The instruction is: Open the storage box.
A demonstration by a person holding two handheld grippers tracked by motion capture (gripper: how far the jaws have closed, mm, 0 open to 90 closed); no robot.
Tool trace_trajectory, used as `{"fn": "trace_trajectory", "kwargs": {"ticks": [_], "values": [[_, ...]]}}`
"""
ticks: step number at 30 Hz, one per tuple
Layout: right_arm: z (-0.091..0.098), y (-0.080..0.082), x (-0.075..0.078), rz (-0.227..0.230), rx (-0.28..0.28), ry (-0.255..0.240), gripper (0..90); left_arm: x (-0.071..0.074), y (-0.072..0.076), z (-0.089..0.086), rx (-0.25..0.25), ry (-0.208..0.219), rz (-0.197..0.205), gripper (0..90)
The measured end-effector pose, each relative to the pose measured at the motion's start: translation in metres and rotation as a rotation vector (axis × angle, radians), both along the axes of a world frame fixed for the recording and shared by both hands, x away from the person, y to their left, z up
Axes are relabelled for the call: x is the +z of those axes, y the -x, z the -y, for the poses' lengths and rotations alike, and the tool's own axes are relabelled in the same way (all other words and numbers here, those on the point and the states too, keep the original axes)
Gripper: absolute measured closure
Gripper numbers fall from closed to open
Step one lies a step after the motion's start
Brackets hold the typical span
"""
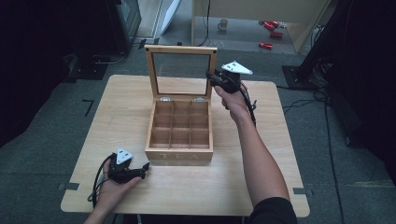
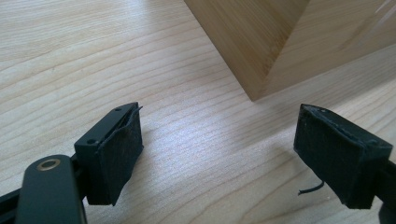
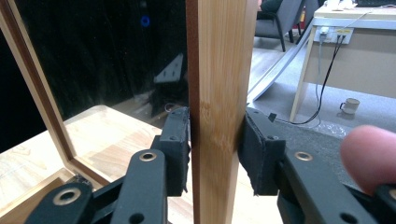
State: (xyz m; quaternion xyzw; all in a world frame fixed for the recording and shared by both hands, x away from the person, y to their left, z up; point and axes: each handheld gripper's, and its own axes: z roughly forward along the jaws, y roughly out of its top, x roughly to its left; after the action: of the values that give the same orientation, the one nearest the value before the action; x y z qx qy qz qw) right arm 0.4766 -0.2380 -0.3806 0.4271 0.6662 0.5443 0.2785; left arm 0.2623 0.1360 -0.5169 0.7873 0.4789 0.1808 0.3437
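With the right gripper (image 3: pixel 215 140) pinching the right stile of the upright glazed lid (image 1: pixel 181 71), at twelve o'clock over the tea box (image 1: pixel 179 126) mid-worktop (image 1: pixel 261 186), swing slowly about the rear hinges. Keep the pinch square to prevent slipping. Bring the left gripper (image 2: pixel 219 149), spread and empty at seven o'clock, against the box corner to brace.

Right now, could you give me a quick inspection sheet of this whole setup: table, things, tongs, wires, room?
Surface: wooden table, bare apart from the box.
Job's things: wooden tea box, lid upright and open, compartments look empty.
Clutter: nothing seen on the table.
Grippers: left tongs open, resting low on the table beside the box's corner; right tongs shut on the lid's side frame.
Cables: one trails from each tool; more run across the floor.
Surroundings: grey floor, a mug and red items beyond the table.
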Motion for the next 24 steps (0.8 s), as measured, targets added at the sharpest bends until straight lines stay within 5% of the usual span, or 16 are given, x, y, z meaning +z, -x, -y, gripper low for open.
{"fn": "trace_trajectory", "kwargs": {"ticks": [18, 24], "values": [[-0.003, -0.036, -0.003, -0.104, -0.067, -0.057, 66.9, -0.001, 0.002, 0.003, -0.005, -0.032, 0.015, 15.8], [-0.003, -0.036, -0.002, -0.115, -0.072, -0.062, 66.2, -0.001, 0.003, 0.004, -0.007, -0.036, 0.017, 15.8]]}}
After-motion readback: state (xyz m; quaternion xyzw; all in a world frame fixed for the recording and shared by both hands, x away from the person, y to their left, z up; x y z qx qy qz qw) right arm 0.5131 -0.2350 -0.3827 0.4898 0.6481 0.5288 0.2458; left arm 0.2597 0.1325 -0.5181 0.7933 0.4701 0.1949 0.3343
